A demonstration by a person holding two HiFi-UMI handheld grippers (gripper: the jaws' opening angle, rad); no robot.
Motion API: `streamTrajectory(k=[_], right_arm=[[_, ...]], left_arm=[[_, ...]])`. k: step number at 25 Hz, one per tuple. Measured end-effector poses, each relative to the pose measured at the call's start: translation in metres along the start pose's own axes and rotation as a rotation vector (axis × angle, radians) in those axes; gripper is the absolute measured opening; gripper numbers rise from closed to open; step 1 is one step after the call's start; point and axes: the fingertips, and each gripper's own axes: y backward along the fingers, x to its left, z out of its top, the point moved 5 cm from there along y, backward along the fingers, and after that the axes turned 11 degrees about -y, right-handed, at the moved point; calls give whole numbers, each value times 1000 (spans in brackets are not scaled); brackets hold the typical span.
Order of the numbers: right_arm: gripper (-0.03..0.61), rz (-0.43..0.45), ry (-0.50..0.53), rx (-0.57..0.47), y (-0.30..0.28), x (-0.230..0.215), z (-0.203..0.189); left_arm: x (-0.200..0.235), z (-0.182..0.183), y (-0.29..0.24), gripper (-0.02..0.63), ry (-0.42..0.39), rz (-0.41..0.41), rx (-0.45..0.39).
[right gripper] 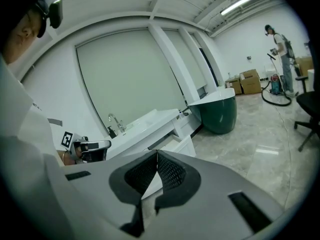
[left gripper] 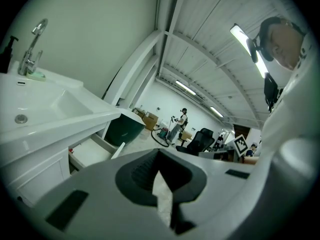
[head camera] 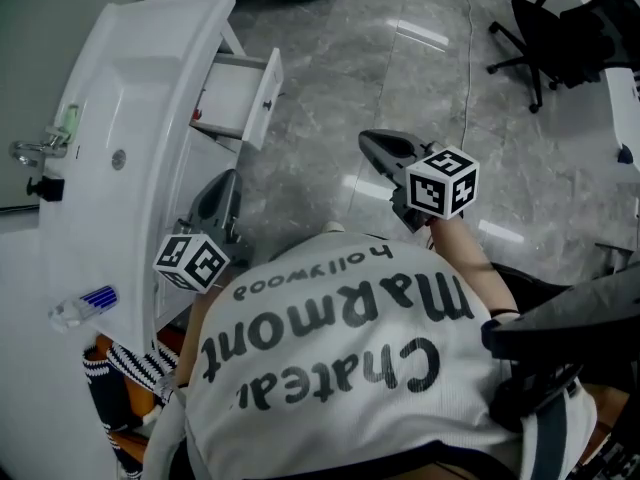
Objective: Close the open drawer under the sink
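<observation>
Both the left gripper (head camera: 226, 178) and the right gripper (head camera: 372, 143) have their jaws pinched together on nothing, well short of the drawer (head camera: 243, 96), which hangs wide open under the sink (head camera: 150, 68), so the actual closing push hasn't started yet.

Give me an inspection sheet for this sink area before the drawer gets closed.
Surface: white sink counter, faucet at its back edge.
Job's things: drawer under the sink stands pulled open, untouched.
Clutter: blue-capped item and dark pump bottle on the counter.
Grippers: left gripper and right gripper both shut, empty, short of the drawer.
Cables: hose on the floor, far off.
Surroundings: grey tiled floor, office chair, green tub.
</observation>
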Motion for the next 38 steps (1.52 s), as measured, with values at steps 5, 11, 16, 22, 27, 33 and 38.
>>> streamTrajectory(k=[5,11,16,22,27,33,38], right_arm=[[11,85,32,9,-18,0,12],[11,167,44,5,-49,5,24],[11,190,46,42,-85,-1,23],[11,172,57,125,-144,-31,17],[12,196,66,175,-204,-61,4],[43,188,130,231,-276,-98,-22],[112,179,149,296,-324,-121,-44]], left_arm=[[2,10,1,6,-1,54,-75],[22,28,16,6,-16,120,-116],[46,11,9,6,-11,138,-61],[77,-11,-35,6,14,120,-51],[106,-39,-65,6,-5,125,-13],[130,-71,-74,6,17,150,18],[147,-98,-79,6,58,194,35]])
